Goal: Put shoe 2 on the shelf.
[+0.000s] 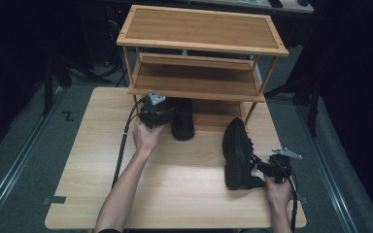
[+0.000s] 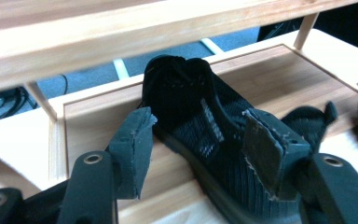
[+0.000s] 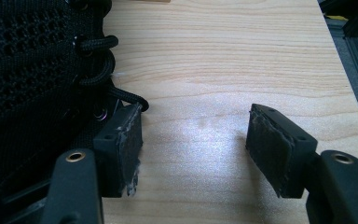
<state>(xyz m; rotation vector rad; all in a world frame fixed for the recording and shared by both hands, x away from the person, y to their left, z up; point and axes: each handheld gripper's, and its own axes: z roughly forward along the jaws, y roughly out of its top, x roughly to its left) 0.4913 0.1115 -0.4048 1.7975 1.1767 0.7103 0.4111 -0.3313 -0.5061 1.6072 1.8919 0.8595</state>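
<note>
Left tongs (image 2: 193, 154) spread astride shoe (image 2: 200, 112) on rack shelf (image 2: 98, 112)

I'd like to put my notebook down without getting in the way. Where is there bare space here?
The rack's top shelf and middle shelf are bare. So is the table between the two forearms, and its left edge. It is crowded under the rack, where the left gripper meets one shoe, and by the other shoe near the right gripper.

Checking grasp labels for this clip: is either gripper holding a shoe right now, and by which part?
Neither. The left gripper stands open around the heel end of the shoe at the rack; the right gripper is open beside the other shoe.
</note>
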